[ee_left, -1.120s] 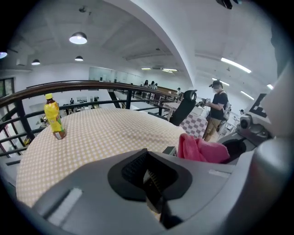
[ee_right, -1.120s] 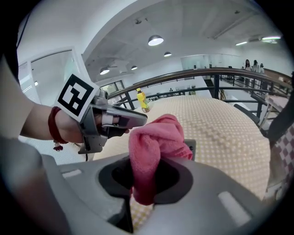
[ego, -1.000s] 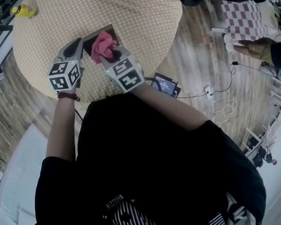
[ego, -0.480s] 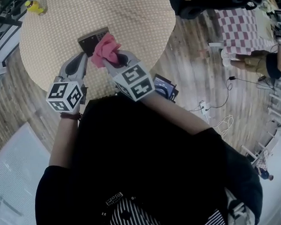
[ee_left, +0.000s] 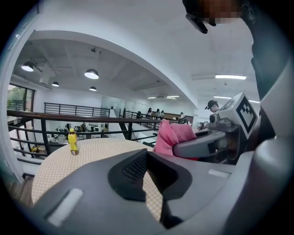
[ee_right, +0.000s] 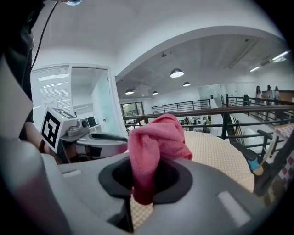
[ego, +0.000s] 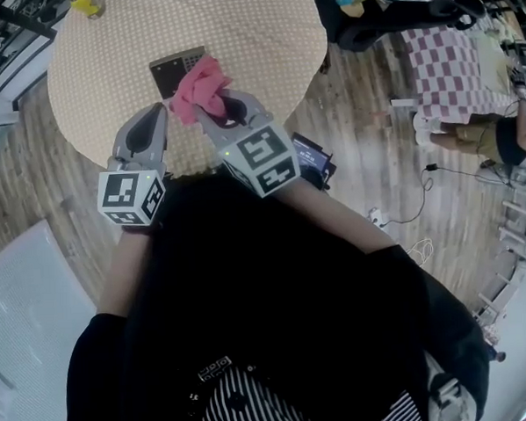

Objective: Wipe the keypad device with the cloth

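The dark keypad device (ego: 175,69) lies flat on the round woven table (ego: 254,38). A pink cloth (ego: 201,85) hangs bunched just on the near side of it, overlapping its near right corner, and my right gripper (ego: 210,108) is shut on it. The right gripper view shows the cloth (ee_right: 154,147) pinched between the jaws (ee_right: 144,183). My left gripper (ego: 158,110) hovers left of the cloth, short of the device, shut with nothing in it. In the left gripper view its jaws (ee_left: 149,176) frame only table, with the cloth (ee_left: 172,137) to the right.
A small yellow bottle (ego: 86,5) stands at the table's far left edge. Beyond the table's near right edge, a dark gadget (ego: 310,159) and cables lie on the wooden floor. A chequered mat (ego: 452,50) and a person (ego: 505,131) are at the far right.
Both grippers have drawn back toward me. The cloth has come off the keypad device, still in the right gripper. The left gripper has left the device's side.
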`<act>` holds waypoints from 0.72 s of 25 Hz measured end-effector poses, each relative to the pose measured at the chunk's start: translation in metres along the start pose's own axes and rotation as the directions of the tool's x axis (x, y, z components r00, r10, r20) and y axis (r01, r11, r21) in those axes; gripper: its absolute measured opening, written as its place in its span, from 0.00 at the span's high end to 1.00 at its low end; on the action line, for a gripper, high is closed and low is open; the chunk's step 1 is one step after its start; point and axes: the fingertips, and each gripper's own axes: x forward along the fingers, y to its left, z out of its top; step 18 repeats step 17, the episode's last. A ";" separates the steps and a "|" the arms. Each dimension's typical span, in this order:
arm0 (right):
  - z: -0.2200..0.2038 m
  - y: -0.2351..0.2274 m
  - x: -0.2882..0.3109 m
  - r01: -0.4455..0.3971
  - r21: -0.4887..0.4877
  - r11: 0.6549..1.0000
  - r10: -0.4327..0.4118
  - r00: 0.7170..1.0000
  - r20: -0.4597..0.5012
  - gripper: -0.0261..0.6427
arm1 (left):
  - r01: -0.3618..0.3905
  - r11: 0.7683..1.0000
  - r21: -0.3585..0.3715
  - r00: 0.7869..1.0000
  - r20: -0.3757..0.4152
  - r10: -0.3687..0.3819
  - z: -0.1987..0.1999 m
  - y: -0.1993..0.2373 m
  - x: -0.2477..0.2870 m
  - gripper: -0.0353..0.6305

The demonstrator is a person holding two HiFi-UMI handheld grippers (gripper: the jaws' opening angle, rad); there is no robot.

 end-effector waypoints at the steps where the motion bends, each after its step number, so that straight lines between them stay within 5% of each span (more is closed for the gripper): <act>1: -0.002 -0.001 -0.003 0.001 -0.001 1.000 -0.001 1.000 0.005 0.85 | -0.009 1.000 0.003 1.000 0.009 0.009 0.002 -0.002 -0.002 0.95; 18: -0.028 -0.014 -0.039 0.017 0.037 0.999 -0.017 1.000 -0.012 0.85 | 0.020 1.000 0.008 1.000 0.006 -0.020 0.003 -0.046 -0.004 0.95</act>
